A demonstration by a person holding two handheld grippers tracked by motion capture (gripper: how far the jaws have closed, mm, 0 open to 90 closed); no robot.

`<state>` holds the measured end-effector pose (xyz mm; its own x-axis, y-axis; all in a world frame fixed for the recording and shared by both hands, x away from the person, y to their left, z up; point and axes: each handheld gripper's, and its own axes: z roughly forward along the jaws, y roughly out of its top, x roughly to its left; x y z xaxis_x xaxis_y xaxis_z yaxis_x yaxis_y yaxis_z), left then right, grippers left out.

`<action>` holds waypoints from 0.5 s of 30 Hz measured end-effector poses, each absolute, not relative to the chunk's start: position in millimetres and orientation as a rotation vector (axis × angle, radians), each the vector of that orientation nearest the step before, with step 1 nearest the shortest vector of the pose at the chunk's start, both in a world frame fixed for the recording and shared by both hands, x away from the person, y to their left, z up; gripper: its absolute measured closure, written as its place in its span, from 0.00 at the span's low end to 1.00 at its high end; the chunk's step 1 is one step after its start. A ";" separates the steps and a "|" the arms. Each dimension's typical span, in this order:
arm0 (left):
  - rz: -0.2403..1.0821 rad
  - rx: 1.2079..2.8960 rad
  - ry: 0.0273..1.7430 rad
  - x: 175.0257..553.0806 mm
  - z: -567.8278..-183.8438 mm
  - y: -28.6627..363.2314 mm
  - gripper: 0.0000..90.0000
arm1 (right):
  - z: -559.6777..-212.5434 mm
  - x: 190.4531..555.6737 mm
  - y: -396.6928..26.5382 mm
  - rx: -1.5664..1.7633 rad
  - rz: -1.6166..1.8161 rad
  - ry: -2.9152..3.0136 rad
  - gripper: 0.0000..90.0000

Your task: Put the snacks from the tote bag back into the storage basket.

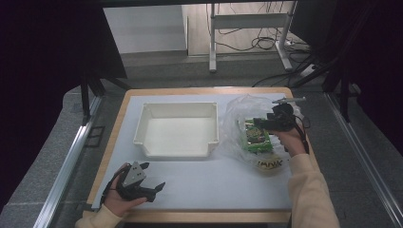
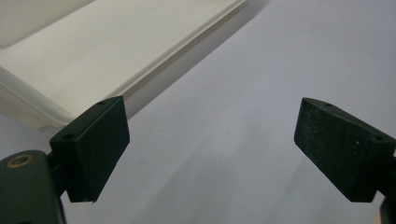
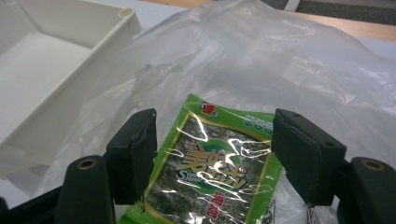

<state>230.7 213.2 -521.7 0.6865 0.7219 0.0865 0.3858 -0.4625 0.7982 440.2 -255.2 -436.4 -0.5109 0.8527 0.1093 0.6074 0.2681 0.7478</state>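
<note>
While the left gripper (image 1: 153, 187) rests open on the tabletop (image 1: 228, 183), the right gripper (image 3: 212, 154) straddles the green seaweed packet (image 3: 212, 172), jaws open; closing them likely comes next.

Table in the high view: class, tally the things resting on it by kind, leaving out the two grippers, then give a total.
White bins: 1
Clear plastic bags: 1
Green snack packets: 1
Pale yellowish packets, partly under the bag: 1
Total: 4
</note>
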 end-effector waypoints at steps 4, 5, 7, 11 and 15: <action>0.537 2.099 0.849 230.8 -521.7 213.4 0.11 | -440.9 444.0 -256.8 1.364 1.072 2.244 0.36; 0.537 2.099 0.848 230.8 -521.8 213.4 0.11 | -442.3 445.2 -257.4 1.365 1.069 2.245 0.36; 0.536 2.096 0.849 230.9 -521.8 213.7 0.11 | -446.0 448.2 -259.3 1.387 1.051 2.255 0.37; 0.535 2.094 0.850 231.1 -521.8 214.4 0.11 | -449.7 450.6 -262.2 1.413 1.034 2.259 0.38; 0.534 2.095 0.850 231.2 -521.8 214.4 0.11 | -453.8 453.2 -265.4 1.439 1.018 2.272 0.40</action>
<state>231.2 214.4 -521.8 0.6857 0.7233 0.0821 0.3876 -0.4583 0.7998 453.2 -265.4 -453.8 -0.4731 0.8697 0.1407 0.6838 0.2618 0.6811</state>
